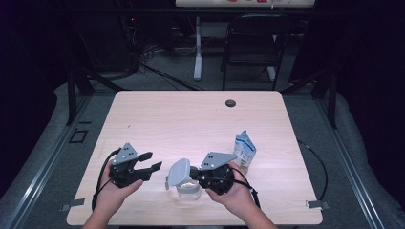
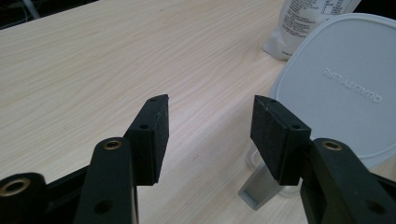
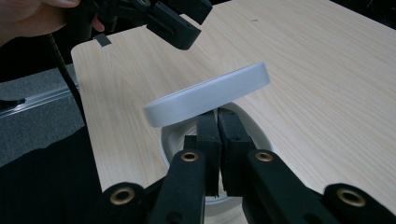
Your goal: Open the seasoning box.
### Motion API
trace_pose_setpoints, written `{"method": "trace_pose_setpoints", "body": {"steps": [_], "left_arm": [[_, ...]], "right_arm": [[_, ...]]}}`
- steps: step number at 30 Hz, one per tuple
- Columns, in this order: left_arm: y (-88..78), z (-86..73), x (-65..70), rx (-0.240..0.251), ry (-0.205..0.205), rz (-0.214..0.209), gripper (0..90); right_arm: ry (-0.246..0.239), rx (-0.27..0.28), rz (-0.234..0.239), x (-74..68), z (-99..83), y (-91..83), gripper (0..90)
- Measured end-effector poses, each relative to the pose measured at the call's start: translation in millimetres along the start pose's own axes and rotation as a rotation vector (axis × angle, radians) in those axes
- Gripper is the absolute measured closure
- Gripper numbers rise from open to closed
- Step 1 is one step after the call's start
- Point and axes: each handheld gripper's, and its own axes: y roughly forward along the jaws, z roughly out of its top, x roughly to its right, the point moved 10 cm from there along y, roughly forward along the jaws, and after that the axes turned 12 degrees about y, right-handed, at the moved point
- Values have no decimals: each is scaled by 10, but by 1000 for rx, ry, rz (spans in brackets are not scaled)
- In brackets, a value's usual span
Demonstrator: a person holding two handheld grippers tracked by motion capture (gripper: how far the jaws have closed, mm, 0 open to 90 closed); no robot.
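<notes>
Wooden table (image 1: 191, 119) lying mid-frame, dark room; right gripper (image 1: 195, 172) clenching grey lid (image 1: 179, 172) over clear container (image 1: 188, 192); left gripper (image 1: 152, 161) released.

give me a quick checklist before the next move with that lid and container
1. Right hand-held gripper shut on the lid: ok.
2. Lid lifted off the container, tilted: ok.
3. Left hand-held gripper open with nothing between its jaws: ok.
4. Container upright on the table: ok.
5. Pouch standing apart from the container: ok.
6. Container contents: cannot tell.
</notes>
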Motion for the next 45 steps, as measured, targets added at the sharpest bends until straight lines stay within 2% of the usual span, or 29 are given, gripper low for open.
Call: {"method": "trace_pose_setpoints", "body": {"steps": [19, 34, 45], "left_arm": [[-18, -4, -38, 7, -10, 13, 478], [-13, -17, -50, 5, -12, 14, 480], [-14, -28, -68, 7, -20, 16, 480]], "right_arm": [[-12, 9, 8, -53, 71, 27, 883], [-42, 24, 26, -181, 219, 86, 878], [-43, 34, 41, -246, 280, 144, 869]]}}
